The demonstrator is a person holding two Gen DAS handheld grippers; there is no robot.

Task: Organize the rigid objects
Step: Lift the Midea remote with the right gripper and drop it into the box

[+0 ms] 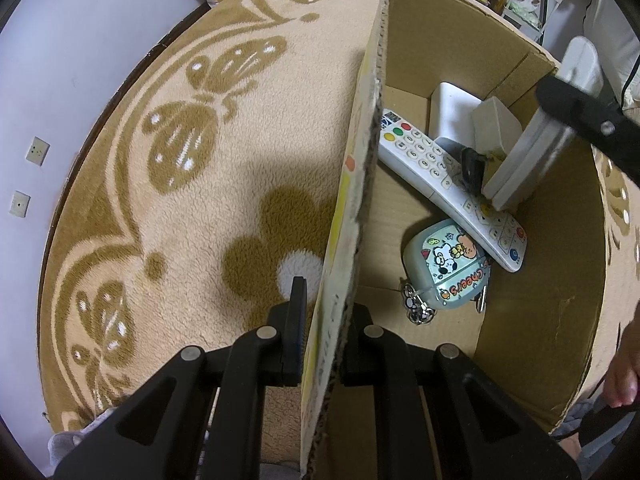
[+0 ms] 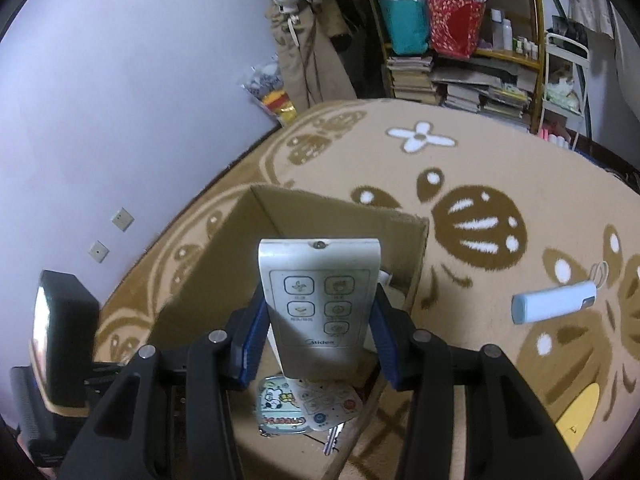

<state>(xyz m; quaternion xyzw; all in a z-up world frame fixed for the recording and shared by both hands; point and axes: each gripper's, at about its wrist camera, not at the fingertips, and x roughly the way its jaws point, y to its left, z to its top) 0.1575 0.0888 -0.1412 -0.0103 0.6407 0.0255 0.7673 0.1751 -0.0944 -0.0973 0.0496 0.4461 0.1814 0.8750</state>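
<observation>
While held above the open cardboard box (image 2: 224,280), the grey fan remote (image 2: 320,304) is clamped between the right claw (image 2: 318,340) fingers. Left claw (image 1: 320,336) pinches the box wall. Inside lie a white remote (image 1: 448,184) and cartoon case (image 1: 448,268). Box rests on patterned carpet (image 1: 200,184).

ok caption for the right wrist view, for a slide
Right gripper holds a grey remote above the open cardboard box on a patterned rug.
</observation>
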